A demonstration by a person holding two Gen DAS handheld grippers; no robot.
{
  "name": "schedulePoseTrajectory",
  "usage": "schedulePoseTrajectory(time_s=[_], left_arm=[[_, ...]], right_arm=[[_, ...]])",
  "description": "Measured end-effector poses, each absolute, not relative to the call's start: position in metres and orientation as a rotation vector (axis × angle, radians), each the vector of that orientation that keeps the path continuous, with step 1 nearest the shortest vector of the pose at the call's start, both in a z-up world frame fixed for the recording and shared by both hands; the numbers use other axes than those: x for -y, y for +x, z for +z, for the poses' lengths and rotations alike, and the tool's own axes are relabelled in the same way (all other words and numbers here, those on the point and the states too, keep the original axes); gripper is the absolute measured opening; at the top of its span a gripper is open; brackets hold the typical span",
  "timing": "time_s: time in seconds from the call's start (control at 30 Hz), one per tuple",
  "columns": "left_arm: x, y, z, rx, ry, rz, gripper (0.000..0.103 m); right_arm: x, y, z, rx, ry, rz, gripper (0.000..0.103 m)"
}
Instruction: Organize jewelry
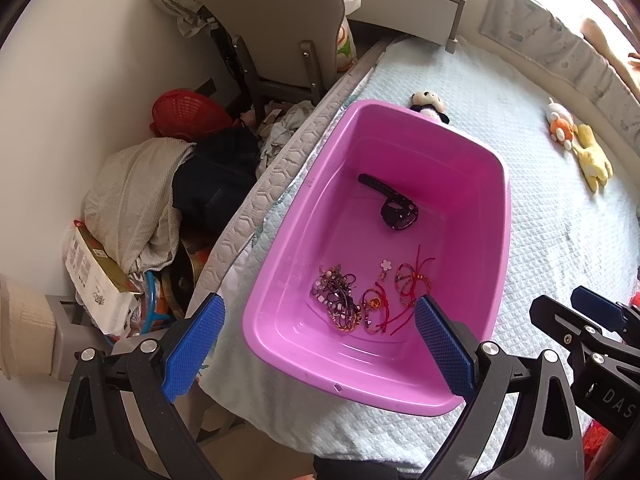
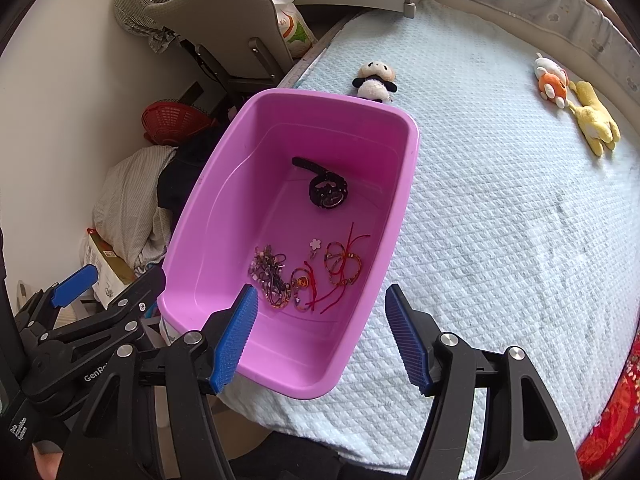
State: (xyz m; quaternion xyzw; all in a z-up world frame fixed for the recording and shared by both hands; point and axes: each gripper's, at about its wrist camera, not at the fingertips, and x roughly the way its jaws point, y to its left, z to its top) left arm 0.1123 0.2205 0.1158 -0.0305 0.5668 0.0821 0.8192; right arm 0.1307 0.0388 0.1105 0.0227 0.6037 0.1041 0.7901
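Observation:
A pink plastic tub (image 1: 288,344) (image 2: 192,240) stands on the near corner of a bed. Inside lie a black wristwatch (image 1: 394,206) (image 2: 326,192), a tangle of dark beaded bracelets (image 1: 338,300) (image 2: 270,276), red string bracelets (image 1: 408,288) (image 2: 342,268) and a small white flower charm (image 1: 386,265) (image 2: 316,244). My left gripper (image 1: 320,344) hovers open above the tub's near end, its blue pads wide apart with nothing between them. My right gripper (image 2: 320,328) is open too, straddling the tub's right rim without touching it.
The pale blue quilted bed (image 2: 500,220) extends right, with a panda plush (image 2: 374,80), an orange-white plush (image 2: 550,80) and a yellow plush (image 2: 596,124) on it. Left of the bed are a grey chair (image 1: 272,28), a red basket (image 1: 188,114), heaped clothes and boxes.

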Motion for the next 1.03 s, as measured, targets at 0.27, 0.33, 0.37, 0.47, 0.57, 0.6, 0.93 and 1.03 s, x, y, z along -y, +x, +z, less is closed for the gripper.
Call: schedulePoseTrajectory(time_s=[0.27, 0.33, 0.37, 0.47, 0.57, 0.6, 0.93, 1.03], left_arm=[[-0.2179, 0.1118, 0.1151, -1.211, -0.063, 0.162, 0.094], [-0.2179, 0.1116, 0.1148, -1.212, -0.062, 0.158, 0.094], [-0.2175, 0.1114, 0.1146, -1.212, -0.060, 0.155, 0.094], [-0.2158, 0.1098, 0.1154, -1.203, -0.048, 0.157, 0.094], [-0.2151, 0.1087, 0.1170, -1.191, -0.045, 0.152, 0.094], [-0.2148, 0.1086, 0.1175, -1.189, -0.043, 0.149, 0.094], [-0.2148, 0.1109, 0.1147, -1.215, -0.044, 0.155, 0.094], [-0.2146, 0.1108, 0.1141, -1.214, -0.043, 0.156, 0.094]], right_arm=[[-0.0372, 0.1278, 0.1124, -1.297, 0.047, 0.217, 0.063], [-0.0373, 0.1277, 0.1124, -1.297, 0.046, 0.218, 0.063], [-0.0370, 0.1277, 0.1125, -1.297, 0.046, 0.218, 0.063], [-0.0370, 0.1278, 0.1126, -1.297, 0.046, 0.218, 0.063], [-0.0372, 0.1279, 0.1126, -1.297, 0.046, 0.217, 0.063], [-0.0370, 0.1279, 0.1126, -1.297, 0.046, 0.217, 0.063], [-0.0377, 0.1265, 0.1129, -1.298, 0.046, 0.215, 0.063], [-0.0386, 0.1262, 0.1126, -1.300, 0.045, 0.215, 0.063]])
